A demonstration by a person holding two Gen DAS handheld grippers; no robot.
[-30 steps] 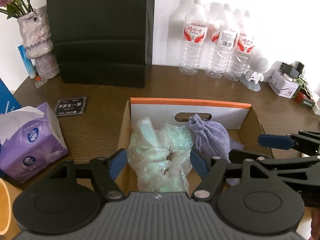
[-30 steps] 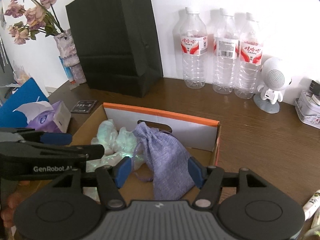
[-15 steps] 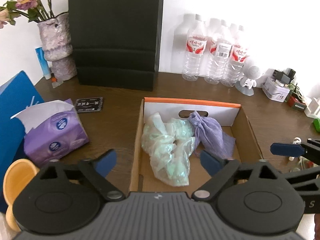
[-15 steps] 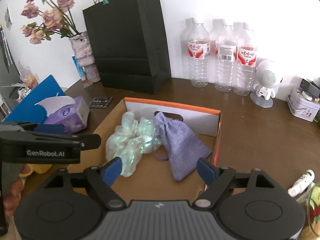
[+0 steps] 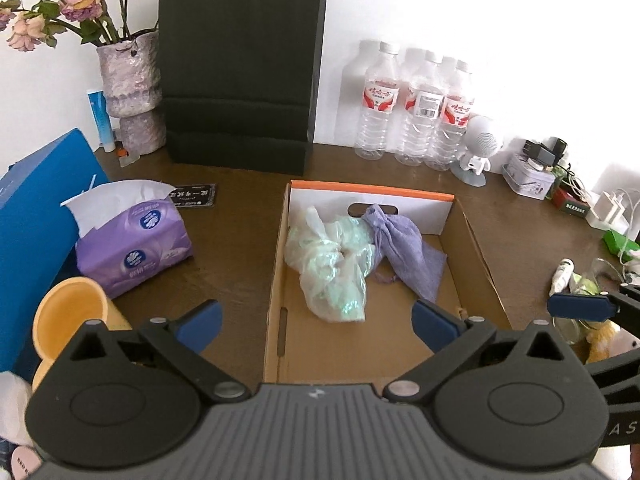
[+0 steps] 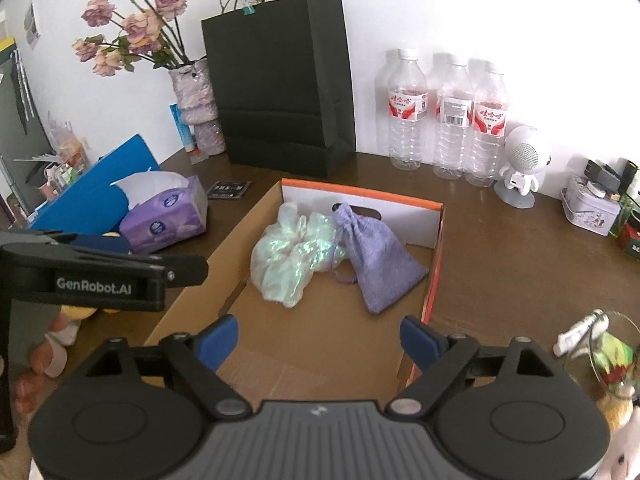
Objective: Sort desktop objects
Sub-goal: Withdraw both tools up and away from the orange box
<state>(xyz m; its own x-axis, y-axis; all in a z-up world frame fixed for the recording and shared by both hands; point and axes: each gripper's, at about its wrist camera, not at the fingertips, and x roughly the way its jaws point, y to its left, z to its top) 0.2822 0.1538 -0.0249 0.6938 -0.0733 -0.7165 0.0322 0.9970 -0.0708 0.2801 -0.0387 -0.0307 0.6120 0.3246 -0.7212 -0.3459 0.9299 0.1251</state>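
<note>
Bright, sharp daylight; washed-out right wall, fisheye-bent edges.

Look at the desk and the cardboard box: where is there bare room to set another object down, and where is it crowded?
Free: the near half of the cardboard box floor, in front of the iridescent bag and purple pouch; bare desk between the box and the tissue pack; open desk right of the box, before the water bottles. Crowded: the desk's left edge and right corner.

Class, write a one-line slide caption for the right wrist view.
Open right gripper, jaws opening, above a cardboard box holding a purple pouch and iridescent bag.
</note>
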